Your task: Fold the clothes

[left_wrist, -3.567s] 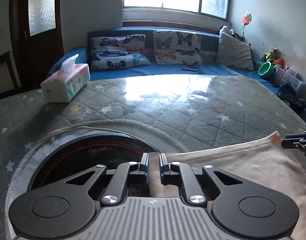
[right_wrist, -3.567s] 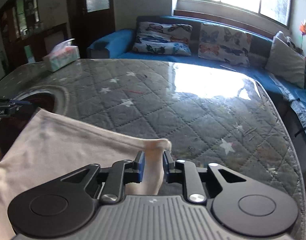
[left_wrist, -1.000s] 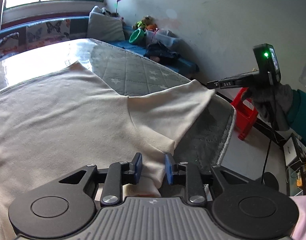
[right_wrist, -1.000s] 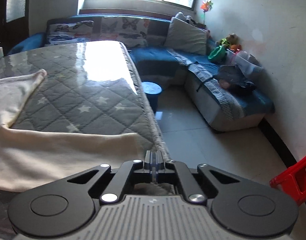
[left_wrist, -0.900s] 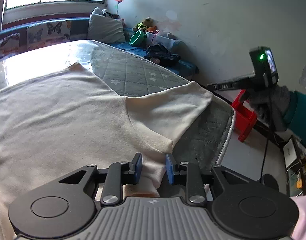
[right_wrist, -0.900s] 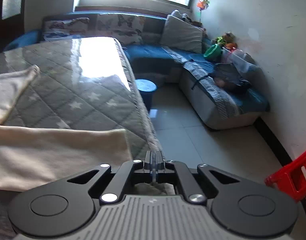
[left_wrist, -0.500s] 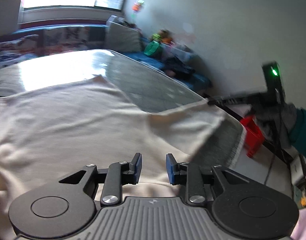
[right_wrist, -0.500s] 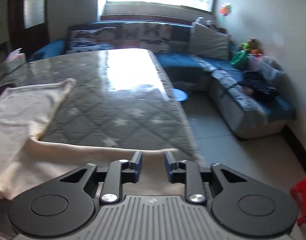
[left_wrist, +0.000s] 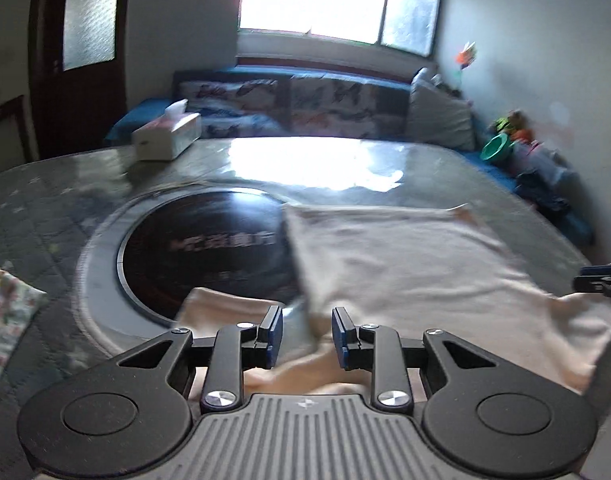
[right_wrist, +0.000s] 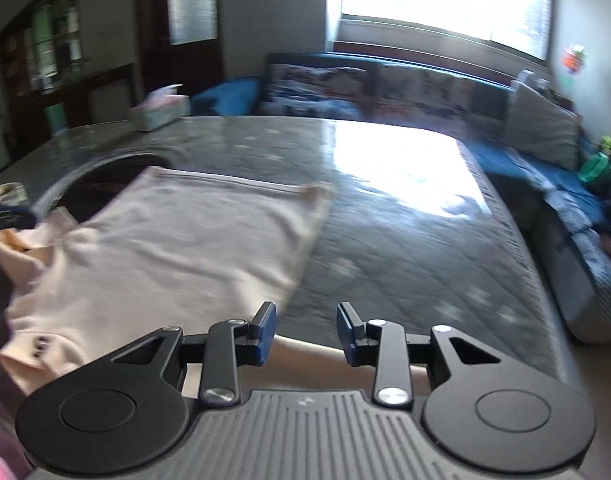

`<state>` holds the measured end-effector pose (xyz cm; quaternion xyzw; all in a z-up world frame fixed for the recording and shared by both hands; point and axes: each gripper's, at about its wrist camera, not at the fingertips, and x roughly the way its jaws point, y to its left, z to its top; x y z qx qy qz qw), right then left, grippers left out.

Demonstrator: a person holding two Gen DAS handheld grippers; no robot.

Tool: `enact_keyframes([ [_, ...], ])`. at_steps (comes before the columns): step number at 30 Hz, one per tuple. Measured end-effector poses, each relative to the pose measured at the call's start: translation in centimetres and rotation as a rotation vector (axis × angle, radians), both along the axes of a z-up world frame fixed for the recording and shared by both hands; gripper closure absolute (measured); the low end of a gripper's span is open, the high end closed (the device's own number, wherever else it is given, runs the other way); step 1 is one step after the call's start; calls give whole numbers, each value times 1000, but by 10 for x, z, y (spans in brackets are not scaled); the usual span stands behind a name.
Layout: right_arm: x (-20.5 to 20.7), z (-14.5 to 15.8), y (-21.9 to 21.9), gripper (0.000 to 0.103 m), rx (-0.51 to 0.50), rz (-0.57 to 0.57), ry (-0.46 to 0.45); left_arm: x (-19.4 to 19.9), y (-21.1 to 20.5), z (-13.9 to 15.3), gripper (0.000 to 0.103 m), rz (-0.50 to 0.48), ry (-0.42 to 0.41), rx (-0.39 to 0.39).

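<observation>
Big quilted grey table point(right_wrist: 405, 216) with star prints fills most of the room, sofa point(left_wrist: 305, 96) behind it under the window. A round black cooktop point(left_wrist: 209, 248) sits in the table's middle. The cream shirt point(right_wrist: 177, 248) lies spread flat on the table, its left edge overlapping the cooktop (near end rumpled, one sleeve bunched up by the left tool). A tissue box point(left_wrist: 167, 136) sits at the far left corner. Left gripper point(left_wrist: 303, 336) hovers over the shirt's near edge, jaws apart, holding nothing. Right gripper point(right_wrist: 305, 338) is the same, spread wide just beside the shirt's right edge. Both shots are pretty blurry.
</observation>
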<state>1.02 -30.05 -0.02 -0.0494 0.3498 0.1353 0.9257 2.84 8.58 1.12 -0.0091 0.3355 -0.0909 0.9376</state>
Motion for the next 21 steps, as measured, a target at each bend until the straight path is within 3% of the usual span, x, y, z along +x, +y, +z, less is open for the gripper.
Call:
enact_keyframes([
  [10, 5, -7, 60, 66, 15, 189, 27, 43, -8, -31, 73, 27, 105, 132],
  [12, 3, -8, 67, 66, 19, 210, 31, 43, -6, -33, 73, 26, 106, 123],
  [14, 3, -10, 76, 66, 19, 237, 37, 41, -4, -32, 90, 29, 97, 120],
  [16, 3, -13, 82, 66, 13, 256, 41, 38, 2, -31, 98, 51, 76, 109],
  [21, 5, -19, 91, 66, 4, 280, 61, 14, 40, -14, 100, 185, -43, 0],
])
